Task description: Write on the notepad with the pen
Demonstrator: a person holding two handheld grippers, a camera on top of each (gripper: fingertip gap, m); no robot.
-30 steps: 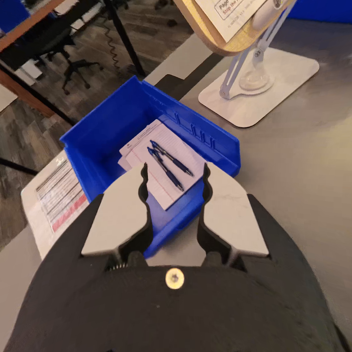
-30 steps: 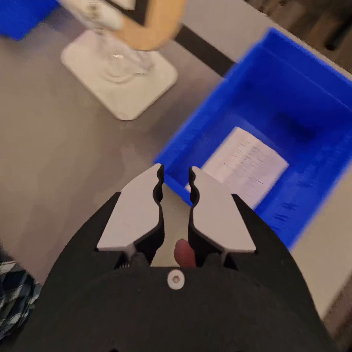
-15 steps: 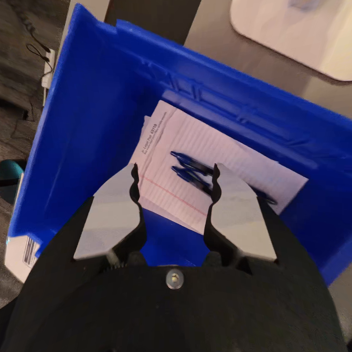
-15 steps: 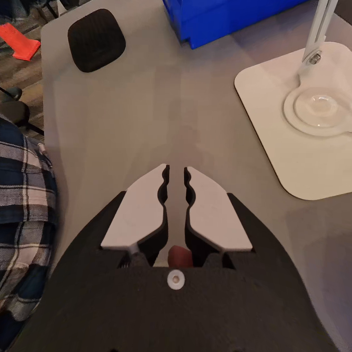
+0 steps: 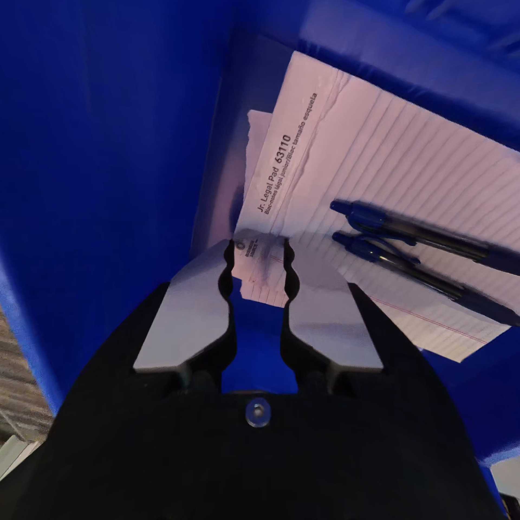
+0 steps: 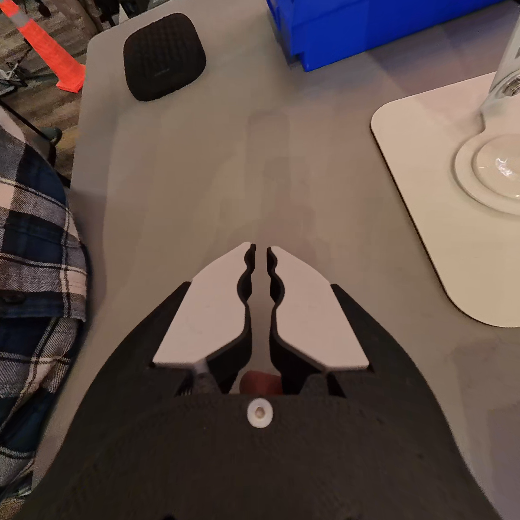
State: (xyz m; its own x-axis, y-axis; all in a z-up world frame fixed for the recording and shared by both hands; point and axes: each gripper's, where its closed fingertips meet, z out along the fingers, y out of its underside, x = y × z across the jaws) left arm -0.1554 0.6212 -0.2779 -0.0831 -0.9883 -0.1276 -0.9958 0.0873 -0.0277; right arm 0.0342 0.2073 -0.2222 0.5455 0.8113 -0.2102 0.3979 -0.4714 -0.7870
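My left gripper (image 5: 257, 243) has its jaws apart around the near corner of the notepad (image 5: 365, 157), the paper lying between the fingertips with no pad visibly pressing on it, so I count nothing as gripped. The notepad lies on the floor of the blue bin (image 5: 112, 140), tucked toward a wall, with a loose torn sheet (image 5: 257, 135) poking out beneath it and two blue pens (image 5: 408, 239) resting on top, just beside my right fingertip. My right gripper (image 6: 261, 247) hangs over the bare grey bench (image 6: 197, 168) with its jaws nearly together and a thin slit between them, holding nothing; the white stand base (image 6: 422, 197) sits to its right and a black pad (image 6: 164, 55) lies farther off. The risk I see: if I close on that corner, I may pinch only the top sheets and tear or curl them, and lifting the pad tilted would roll the pens off into the bin. The bin wall also crowds my left finger.
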